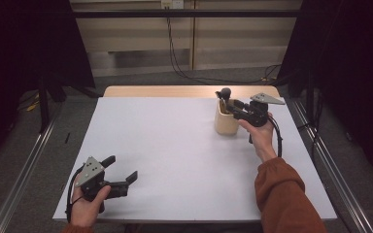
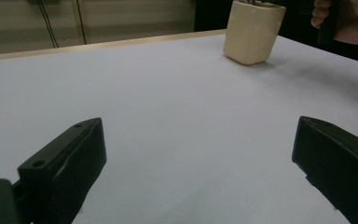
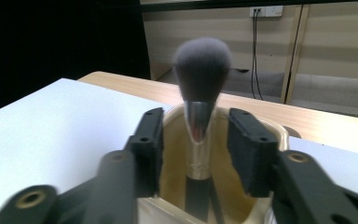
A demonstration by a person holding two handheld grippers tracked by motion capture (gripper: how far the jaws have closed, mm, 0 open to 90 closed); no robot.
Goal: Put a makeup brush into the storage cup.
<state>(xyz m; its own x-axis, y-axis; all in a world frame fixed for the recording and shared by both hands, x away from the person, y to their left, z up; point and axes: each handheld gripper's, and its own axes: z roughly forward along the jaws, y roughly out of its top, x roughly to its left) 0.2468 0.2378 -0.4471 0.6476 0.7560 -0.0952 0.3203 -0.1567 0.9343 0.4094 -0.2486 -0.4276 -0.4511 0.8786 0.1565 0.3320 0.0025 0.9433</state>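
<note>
At the near left corner of the desk (image 1: 175,145), the left gripper (image 1: 122,175) rests low in the person's left hand (image 1: 88,199), its jaws spread wide with only bare white surface between them; the left gripper view shows the two black jaws far apart over the empty top. The middle of the desk lies bare and white. Toward the far right corner stands a cream-coloured cup (image 1: 225,122), upright, just inside the far edge where a strip of pale wood shows beyond the white sheet. A makeup brush (image 3: 199,93) stands in the cup, handle down and dark, rounded bristle head up (its silver ferrule rises above the rim). The right gripper (image 3: 195,149) is held over the cup's mouth by the right hand (image 1: 261,136), which comes in from the right edge in a rust-orange sleeve (image 1: 284,194). In the right gripper view its jaws stand on either side of the brush's ferrule with a visible gap on each side, so the pads are not pressing on it: the grip is released, with the brush between the jaws but standing free in the cup.
</note>
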